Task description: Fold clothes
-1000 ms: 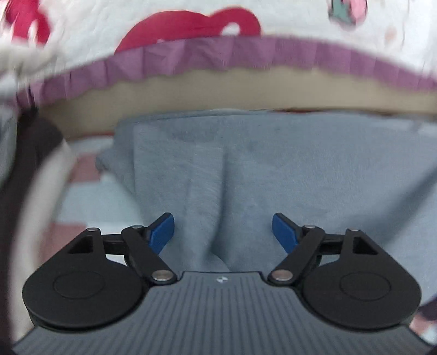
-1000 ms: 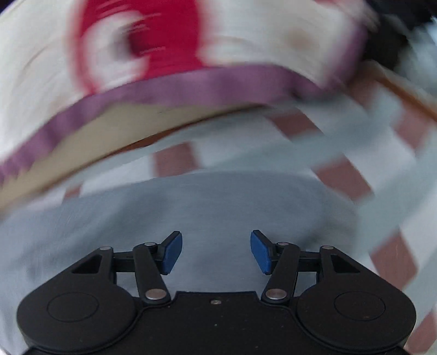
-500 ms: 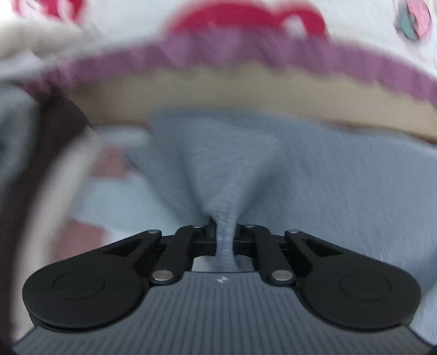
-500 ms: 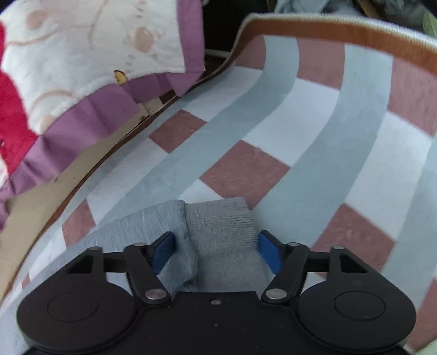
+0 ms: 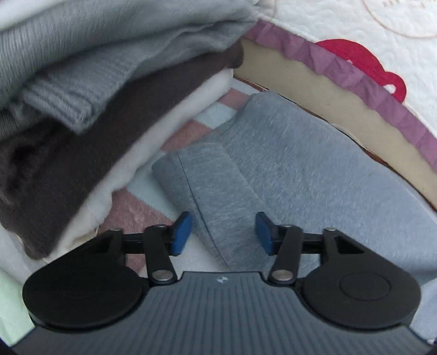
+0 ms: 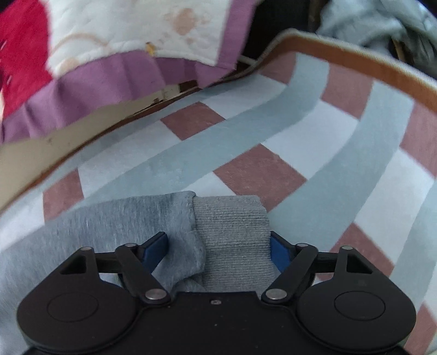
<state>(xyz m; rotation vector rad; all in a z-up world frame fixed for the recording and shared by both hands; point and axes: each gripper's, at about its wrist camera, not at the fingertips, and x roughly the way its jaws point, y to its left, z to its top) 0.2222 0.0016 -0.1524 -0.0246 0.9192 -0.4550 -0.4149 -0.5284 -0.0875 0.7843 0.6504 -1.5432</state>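
Note:
A grey sweatshirt (image 5: 314, 174) lies flat on the checked rug (image 6: 259, 172). In the left wrist view its ribbed band (image 5: 218, 196) runs between the fingers of my left gripper (image 5: 222, 234). Those jaws are opening, and the blue pads (image 5: 181, 233) stand clear of the cloth. The right wrist view shows a ribbed cuff (image 6: 232, 232) and the end of the sleeve (image 6: 123, 218) lying between the fingers of my right gripper (image 6: 217, 248). Its jaws are closing around the cuff, with the right pad (image 6: 278, 250) at the cuff's edge and a slight bunch in the cloth.
A stack of folded clothes (image 5: 82, 103), grey knit over dark brown over white, rises close on the left. A quilt with a purple border (image 5: 355, 71) hangs over a beige bed side (image 5: 327, 103) behind the sweatshirt. The rug's brown edge (image 6: 355, 57) and a pale heap of clothes (image 6: 368, 19) lie far right.
My left gripper let go of the pinched fold of grey cloth, rolled and swung left to the ribbed band beside the stack. My right gripper came to the cuff and sank lower over it.

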